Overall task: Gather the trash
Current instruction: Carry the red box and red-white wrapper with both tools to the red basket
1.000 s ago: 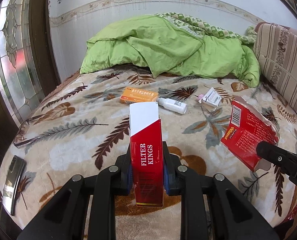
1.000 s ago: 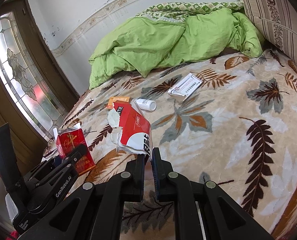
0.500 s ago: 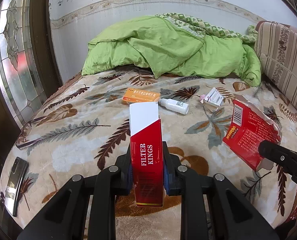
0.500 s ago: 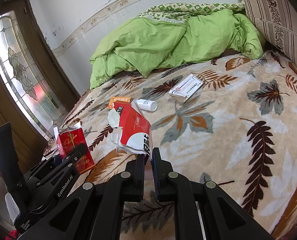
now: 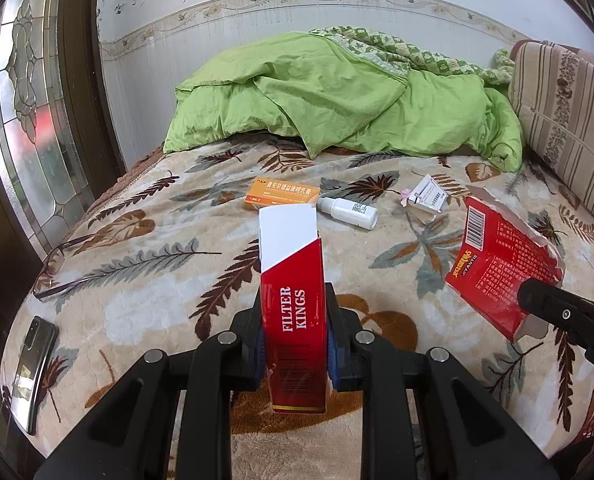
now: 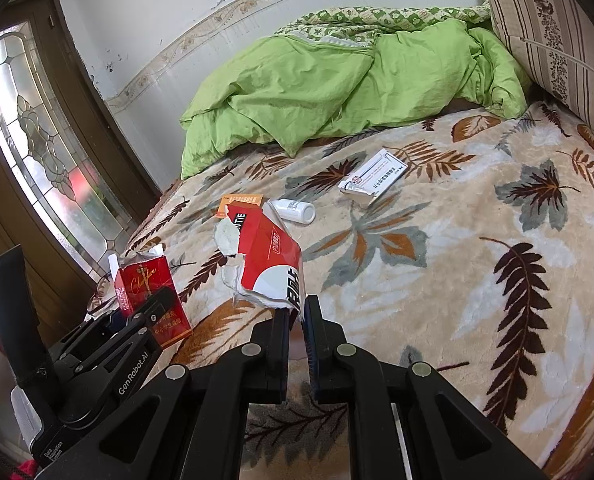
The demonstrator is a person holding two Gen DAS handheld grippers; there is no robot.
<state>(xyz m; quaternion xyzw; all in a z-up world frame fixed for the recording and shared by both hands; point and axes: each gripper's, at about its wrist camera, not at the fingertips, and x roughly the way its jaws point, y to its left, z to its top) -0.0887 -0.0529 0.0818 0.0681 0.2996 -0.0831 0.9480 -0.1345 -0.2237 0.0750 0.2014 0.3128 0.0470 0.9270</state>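
My left gripper (image 5: 295, 320) is shut on an upright red and white cigarette pack (image 5: 291, 292) marked FILTER KINGS, held over the near part of the bed; the same pack (image 6: 147, 284) shows at the left of the right wrist view. My right gripper (image 6: 297, 312) is shut on the torn edge of a flattened red carton (image 6: 269, 256), which also hangs at the right in the left wrist view as the red carton (image 5: 497, 264). Farther back on the blanket lie an orange box (image 5: 283, 192), a white bottle (image 5: 349, 212) and a small white box (image 5: 429, 196).
A leaf-patterned blanket (image 5: 157, 264) covers the bed. A green duvet (image 5: 337, 92) is heaped at the far end, a striped cushion (image 5: 569, 120) at the right. A phone (image 5: 33, 372) and glasses (image 5: 57, 268) lie near the left edge, beside a glazed door (image 5: 25, 100).
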